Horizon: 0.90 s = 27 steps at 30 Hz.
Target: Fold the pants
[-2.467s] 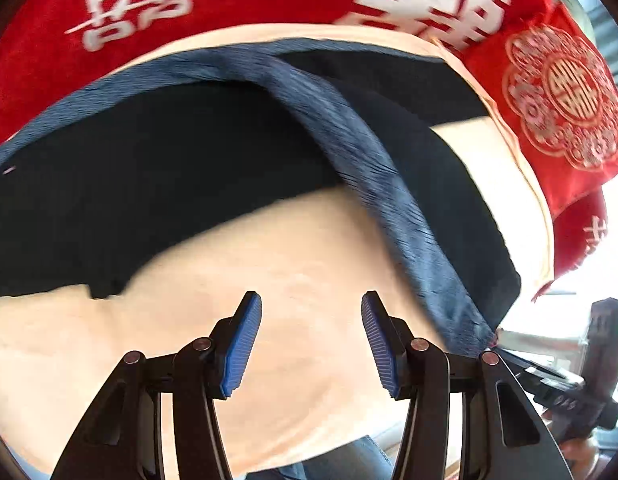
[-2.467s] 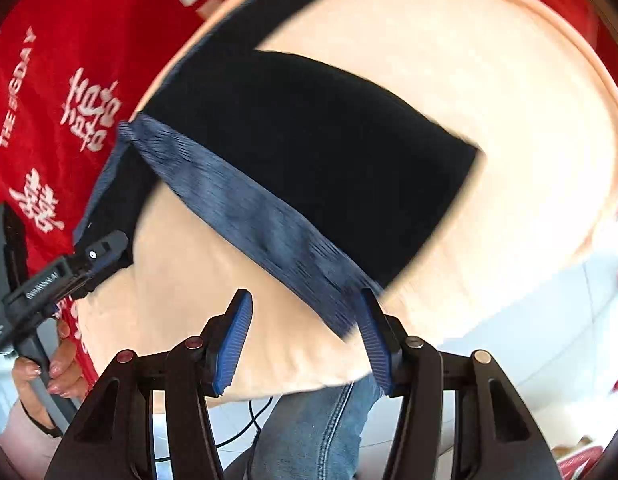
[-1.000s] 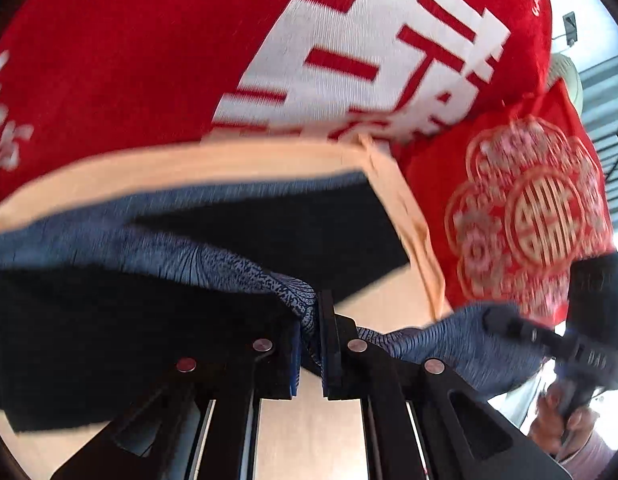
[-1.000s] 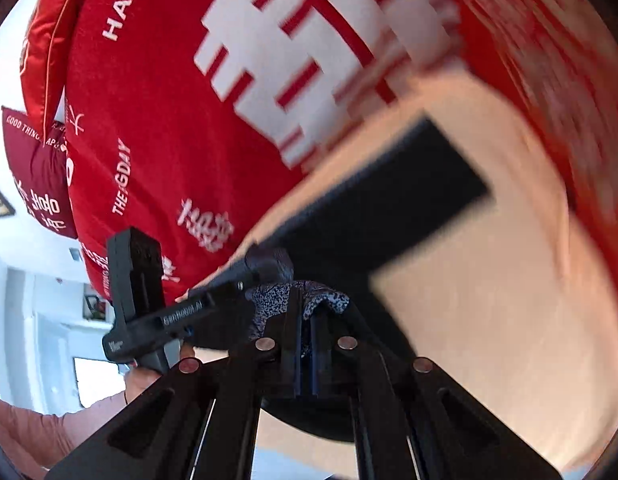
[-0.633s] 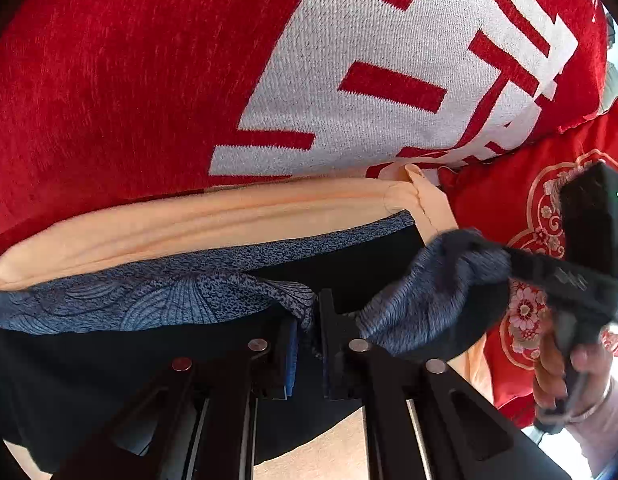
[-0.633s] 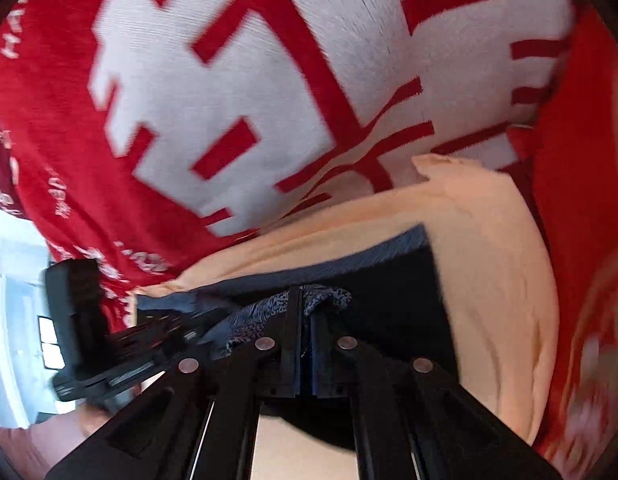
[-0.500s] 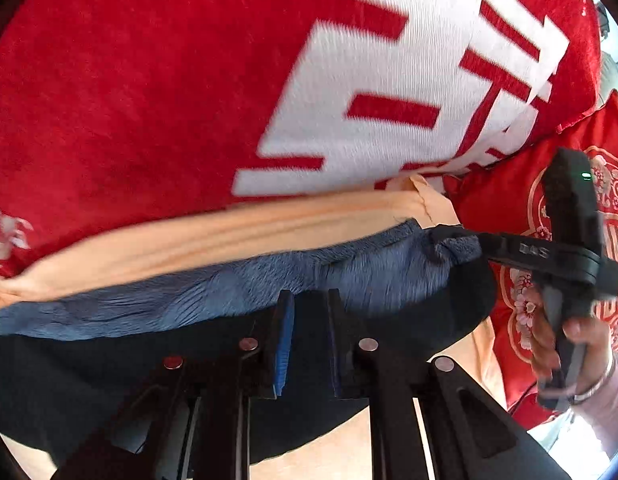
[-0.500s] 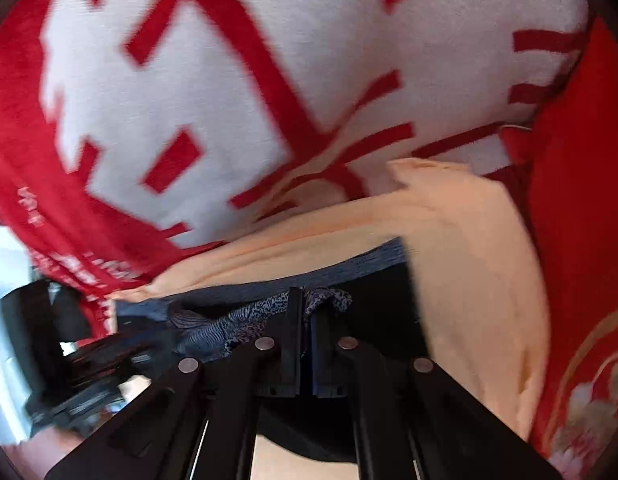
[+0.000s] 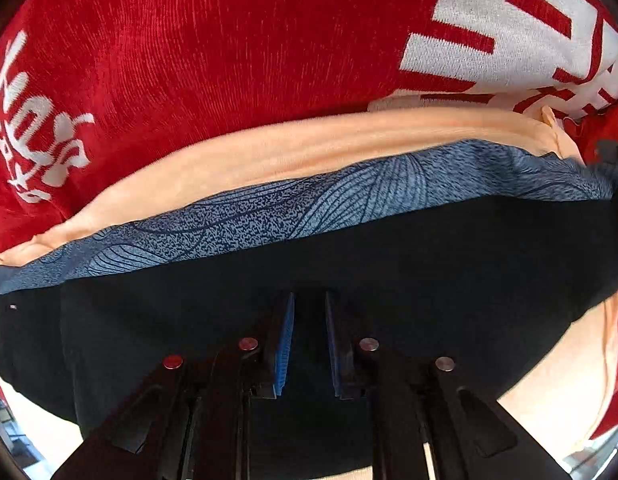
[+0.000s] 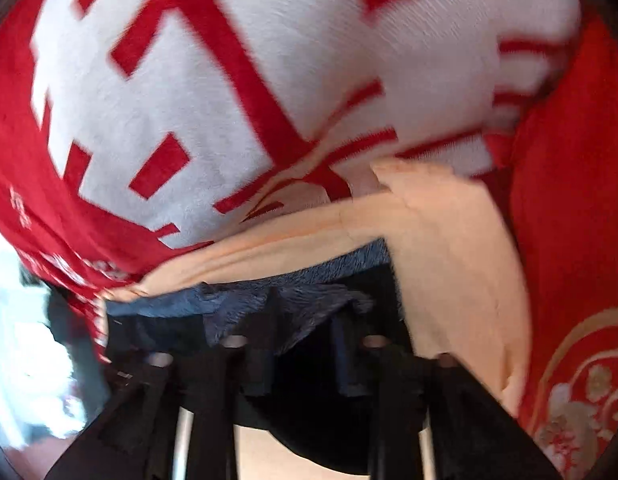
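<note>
Pants [image 9: 389, 280] lay folded on the peach cushion [image 9: 309, 144], long axis running side to side across both views, patterned blue waistband [image 9: 309, 212] along the far edge, tight against the red blanket [image 9: 189, 60] behind it.

Left gripper [image 9: 309, 340] sat right on the black cloth, pointing down into it, waistband just ahead of the fingertips. Jaws were opening: a narrow gap with nothing pinched, only the flat black fabric seen between the blue pads [image 9: 283, 344].

Right gripper [image 10: 301, 344] was at the pants' right end, near the cushion's bare peach corner. That view was blurred, but the jaws stood clearly apart and opening, with a rumpled bunch of waistband [image 10: 277, 300] lying just ahead of the fingers. I couldn't tell whether the cloth touched either of them; it didn't look clamped.

Key relation: the waistband was beyond both sets of fingers, parallel to the line between the two hands. Right hand was nearer the loose, bunched part, so any smoothing looks like its job. Left side already lay flat.

Versus a second earlier: both grippers had been clamped on the waistband and holding it off the cushion, with more cushion showing. By this moment the band was laid down on the far edge and both grips were letting go. Fold looked placed; right end not tidy yet.
</note>
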Each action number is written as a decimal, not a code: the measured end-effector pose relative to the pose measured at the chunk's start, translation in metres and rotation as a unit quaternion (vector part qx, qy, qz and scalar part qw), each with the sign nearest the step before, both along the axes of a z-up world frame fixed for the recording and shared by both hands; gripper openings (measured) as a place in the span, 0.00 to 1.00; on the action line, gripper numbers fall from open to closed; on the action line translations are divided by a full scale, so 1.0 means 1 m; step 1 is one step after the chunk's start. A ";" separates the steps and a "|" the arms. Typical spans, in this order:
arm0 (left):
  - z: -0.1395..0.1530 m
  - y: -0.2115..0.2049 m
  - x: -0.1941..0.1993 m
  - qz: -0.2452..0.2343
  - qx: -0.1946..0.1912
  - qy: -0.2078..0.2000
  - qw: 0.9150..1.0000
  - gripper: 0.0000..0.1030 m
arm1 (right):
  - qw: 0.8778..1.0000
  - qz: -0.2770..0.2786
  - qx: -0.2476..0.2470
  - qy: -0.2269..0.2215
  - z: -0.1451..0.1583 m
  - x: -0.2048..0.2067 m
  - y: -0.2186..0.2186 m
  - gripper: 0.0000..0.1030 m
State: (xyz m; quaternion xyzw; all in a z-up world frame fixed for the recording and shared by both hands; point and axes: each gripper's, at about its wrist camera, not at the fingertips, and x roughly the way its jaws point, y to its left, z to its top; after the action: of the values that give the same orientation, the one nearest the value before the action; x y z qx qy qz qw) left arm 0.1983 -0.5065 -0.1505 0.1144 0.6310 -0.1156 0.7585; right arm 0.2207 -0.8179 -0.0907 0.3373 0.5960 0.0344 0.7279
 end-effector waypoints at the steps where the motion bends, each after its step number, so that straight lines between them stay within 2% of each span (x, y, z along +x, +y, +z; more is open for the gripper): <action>1: 0.000 -0.002 -0.002 -0.005 0.006 -0.006 1.000 0.20 | 1.000 -0.003 0.000 0.008 -0.003 -0.003 0.000 0.92; 2: 0.000 -0.003 -0.003 -0.008 0.011 -0.009 1.000 0.20 | 0.999 0.007 -0.032 0.019 -0.004 -0.006 0.006 0.98; 3: -0.001 -0.003 -0.004 -0.009 0.013 -0.010 1.000 0.20 | 0.997 0.028 -0.071 0.022 -0.004 -0.007 0.013 0.99; 5: -0.002 -0.003 -0.004 -0.006 0.011 -0.006 1.000 0.20 | 0.991 0.052 -0.119 0.024 -0.003 -0.011 0.025 0.99; 6: -0.001 -0.001 -0.003 -0.004 0.009 -0.002 1.000 0.20 | 0.992 0.042 -0.116 0.023 -0.002 -0.014 0.025 0.99; 8: 0.005 0.005 -0.001 0.006 0.002 0.009 1.000 0.20 | 0.997 0.000 -0.077 0.012 0.002 -0.026 0.020 0.99; 11: 0.022 0.027 0.003 0.038 0.004 -0.016 0.999 0.20 | 0.997 -0.044 -0.058 0.013 0.003 -0.054 0.023 0.98; 12: 0.024 0.036 0.004 0.056 0.007 -0.022 0.998 0.20 | 0.997 -0.049 -0.060 0.019 -0.001 -0.062 0.024 0.92; 13: 0.023 0.042 0.007 0.071 0.006 -0.021 0.997 0.20 | 0.997 -0.054 -0.058 0.027 -0.008 -0.072 0.026 0.73; 14: 0.015 0.051 0.011 0.085 0.005 -0.013 0.996 0.20 | 0.996 -0.055 -0.059 0.037 -0.017 -0.076 0.028 0.61; 15: 0.003 0.056 0.015 0.090 0.012 0.003 0.996 0.20 | 0.995 -0.056 -0.066 0.051 -0.026 -0.078 0.029 0.43; 16: -0.010 0.057 0.017 0.082 0.016 0.015 0.996 0.21 | 0.993 -0.059 -0.076 0.067 -0.035 -0.078 0.024 0.33; 17: -0.009 0.056 0.014 0.065 0.016 -0.016 0.998 0.21 | 0.992 -0.063 -0.076 0.073 -0.045 -0.078 0.019 0.28; 18: -0.006 0.052 0.012 0.048 0.030 -0.030 0.998 0.23 | 0.992 -0.070 -0.086 0.067 -0.046 -0.076 0.017 0.23; 19: -0.005 0.047 0.008 0.027 0.050 -0.032 0.998 0.23 | 0.991 -0.071 -0.094 0.063 -0.043 -0.075 0.018 0.26; 20: -0.002 0.047 0.005 0.022 0.051 -0.030 0.998 0.23 | 0.990 -0.069 -0.106 0.056 -0.037 -0.077 0.023 0.29; 21: 0.000 0.048 0.002 0.028 0.040 -0.020 0.999 0.23 | 0.990 -0.066 -0.112 0.053 -0.033 -0.079 0.028 0.41; 22: 0.005 0.052 -0.002 0.040 0.012 0.001 0.999 0.23 | 0.990 -0.059 -0.115 0.049 -0.029 -0.081 0.034 0.68; 23: 0.007 0.054 -0.005 0.046 0.000 0.011 0.999 0.23 | 0.992 -0.048 -0.111 0.041 -0.023 -0.085 0.044 0.79; 24: 0.012 0.056 -0.010 0.048 -0.005 0.013 0.999 0.23 | 0.993 -0.042 -0.103 0.030 -0.018 -0.087 0.052 0.84; 26: 0.025 0.059 -0.021 0.050 -0.021 -0.002 0.999 0.23 | 0.996 -0.025 -0.086 0.019 -0.012 -0.087 0.071 0.84; 27: 0.029 0.060 -0.025 0.051 -0.027 -0.004 0.998 0.31 | 0.996 -0.020 -0.081 0.020 -0.013 -0.086 0.078 0.84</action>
State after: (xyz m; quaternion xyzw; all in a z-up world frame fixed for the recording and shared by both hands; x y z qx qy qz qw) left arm 0.1733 -0.4465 -0.1215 0.0621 0.6296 -0.0928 0.7688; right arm 0.1343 -0.7396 -0.1041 0.2900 0.6047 -0.0354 0.7410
